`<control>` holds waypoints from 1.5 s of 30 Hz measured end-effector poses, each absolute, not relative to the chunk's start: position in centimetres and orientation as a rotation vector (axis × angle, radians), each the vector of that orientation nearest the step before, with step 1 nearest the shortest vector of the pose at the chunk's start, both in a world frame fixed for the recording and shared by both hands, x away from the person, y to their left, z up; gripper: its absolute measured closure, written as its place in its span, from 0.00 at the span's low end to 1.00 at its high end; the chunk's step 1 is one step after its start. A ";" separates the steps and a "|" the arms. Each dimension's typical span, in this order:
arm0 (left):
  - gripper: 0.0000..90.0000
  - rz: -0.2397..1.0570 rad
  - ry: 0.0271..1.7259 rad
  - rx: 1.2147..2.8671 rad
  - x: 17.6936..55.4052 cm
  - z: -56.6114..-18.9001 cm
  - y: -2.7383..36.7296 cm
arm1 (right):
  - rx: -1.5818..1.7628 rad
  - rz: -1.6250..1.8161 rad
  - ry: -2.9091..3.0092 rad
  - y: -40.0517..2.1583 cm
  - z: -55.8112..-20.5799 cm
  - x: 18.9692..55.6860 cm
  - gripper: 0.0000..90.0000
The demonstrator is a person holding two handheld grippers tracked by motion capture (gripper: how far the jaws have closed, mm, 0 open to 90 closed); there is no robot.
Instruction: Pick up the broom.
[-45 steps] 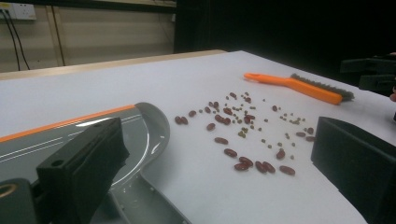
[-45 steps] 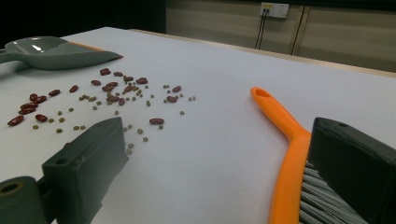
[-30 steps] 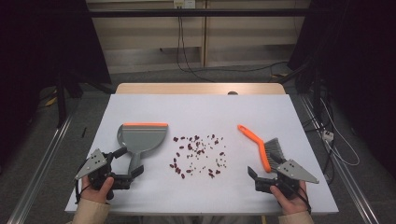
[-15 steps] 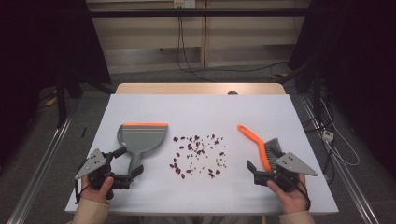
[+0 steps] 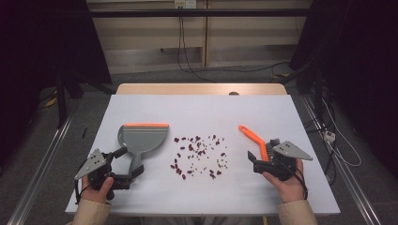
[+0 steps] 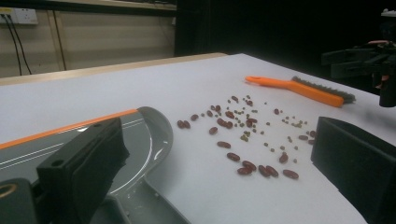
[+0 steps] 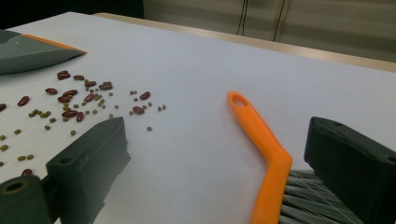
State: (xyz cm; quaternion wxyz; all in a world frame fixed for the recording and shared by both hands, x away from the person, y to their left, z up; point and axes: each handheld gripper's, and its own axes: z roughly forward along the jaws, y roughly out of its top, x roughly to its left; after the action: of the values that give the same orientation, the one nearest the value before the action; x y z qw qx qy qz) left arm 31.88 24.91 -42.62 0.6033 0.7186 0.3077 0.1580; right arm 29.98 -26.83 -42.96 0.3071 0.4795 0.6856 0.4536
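Observation:
A grey dustpan (image 5: 143, 137) with an orange front edge lies left of centre on the white table (image 5: 202, 110). Its handle runs back between the jaws of my open left gripper (image 5: 127, 162). Several red beans and small green ones (image 5: 199, 153) are scattered in the middle. An orange brush (image 5: 250, 136) lies at the right, bristles toward me. My right gripper (image 5: 263, 154) is open and straddles the brush where handle meets bristles. In the left gripper view, the left gripper (image 6: 217, 140) has the dustpan (image 6: 140, 140) low at left. In the right gripper view, the brush (image 7: 264, 144) runs between the right gripper (image 7: 217, 133) jaws.
The table's far wooden edge (image 5: 202, 89) faces a wall with hanging cables (image 5: 183, 42). Metal rails (image 5: 42, 159) run along the floor on both sides. More cables and a plug (image 5: 331, 137) lie on the floor at the right.
My right gripper has moved forward from the front edge until its jaws stand either side of the brush. The left gripper has hardly moved.

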 end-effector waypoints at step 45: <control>0.03 0.360 0.709 1.675 32.1 -42.7 24.8 | 1.619 0.905 2.036 -29.2 -42.9 38.1 0.57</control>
State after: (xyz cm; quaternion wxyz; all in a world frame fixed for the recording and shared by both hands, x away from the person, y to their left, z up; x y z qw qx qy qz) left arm 32.06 24.82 -42.67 0.6003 0.7225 0.3058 0.1554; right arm 38.09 -29.21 -42.92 0.1925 0.5768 0.7255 0.3224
